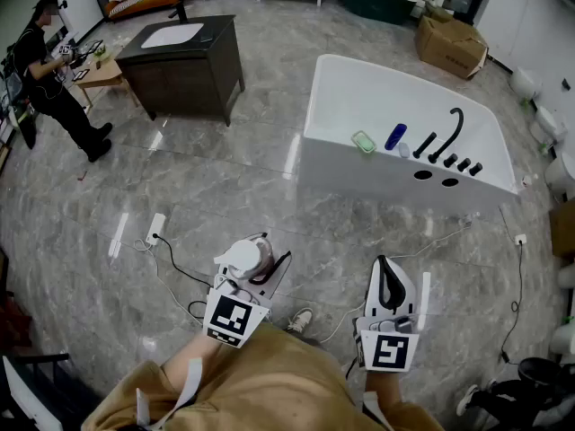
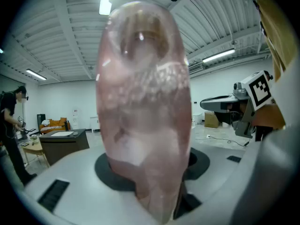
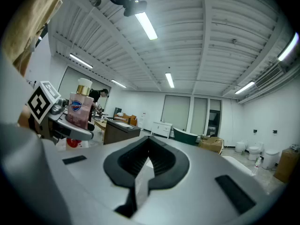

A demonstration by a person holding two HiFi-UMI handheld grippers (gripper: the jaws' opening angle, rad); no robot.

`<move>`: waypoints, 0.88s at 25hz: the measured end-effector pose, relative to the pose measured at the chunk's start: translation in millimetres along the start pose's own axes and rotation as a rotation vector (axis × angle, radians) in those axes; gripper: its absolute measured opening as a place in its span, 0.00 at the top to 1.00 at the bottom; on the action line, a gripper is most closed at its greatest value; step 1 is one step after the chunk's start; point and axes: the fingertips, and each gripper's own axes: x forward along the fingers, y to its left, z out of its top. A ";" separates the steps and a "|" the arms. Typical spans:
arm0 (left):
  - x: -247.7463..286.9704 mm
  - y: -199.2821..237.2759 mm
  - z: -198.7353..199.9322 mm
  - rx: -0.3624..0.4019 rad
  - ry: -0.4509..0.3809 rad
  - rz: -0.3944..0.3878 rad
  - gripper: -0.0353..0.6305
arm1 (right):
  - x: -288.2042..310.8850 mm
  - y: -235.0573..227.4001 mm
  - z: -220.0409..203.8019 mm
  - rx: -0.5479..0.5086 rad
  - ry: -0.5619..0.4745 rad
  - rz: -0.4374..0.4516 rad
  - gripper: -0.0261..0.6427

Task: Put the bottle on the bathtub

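Observation:
A translucent pink bottle (image 1: 243, 257) with a white cap is gripped between the jaws of my left gripper (image 1: 255, 271), low in the head view and above the marble floor. It fills the left gripper view, where the bottle (image 2: 143, 102) hides most of the left gripper (image 2: 151, 177). From the right gripper view the same bottle (image 3: 80, 108) shows upright at the left. My right gripper (image 1: 386, 266) is shut, with nothing in it, its jaws (image 3: 143, 170) pressed together. The white bathtub (image 1: 359, 92) stands ahead to the right, well apart from both grippers.
On the tub's near rim are a green soap dish (image 1: 363, 142), a blue bottle (image 1: 395, 136) and a black faucet (image 1: 449, 135). A dark vanity cabinet (image 1: 184, 61) and a standing person (image 1: 49, 79) are at the left. A power strip (image 1: 154, 229) with cables lies on the floor.

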 end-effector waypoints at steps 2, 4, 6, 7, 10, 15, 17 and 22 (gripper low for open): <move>-2.2 -3.3 -0.5 0.006 0.000 -0.013 0.62 | 2.0 2.9 2.8 -0.007 -0.002 0.004 0.95; -3.4 -4.0 -3.1 0.008 0.007 -0.022 0.62 | 2.8 6.5 4.5 -0.006 0.000 0.003 0.95; -3.5 -2.0 -5.6 0.004 0.014 -0.028 0.62 | 1.5 10.1 5.2 0.000 0.003 -0.001 0.95; -3.4 -0.9 -5.6 0.001 0.013 -0.029 0.62 | 1.1 11.9 4.7 -0.001 0.006 0.000 0.95; -2.8 -0.9 -4.3 -0.002 0.010 -0.026 0.62 | 0.5 13.1 3.3 0.002 0.007 0.005 0.95; 15.5 2.0 -5.0 0.055 0.015 -0.007 0.62 | 6.6 -1.5 2.1 0.013 -0.011 -0.010 0.95; 24.5 5.8 -6.3 0.078 0.015 0.013 0.62 | 9.9 -5.5 -3.4 0.001 -0.005 0.000 0.95; 46.5 12.8 -1.9 0.120 -0.011 0.056 0.62 | 21.2 -18.9 -14.4 -0.031 -0.013 0.032 0.95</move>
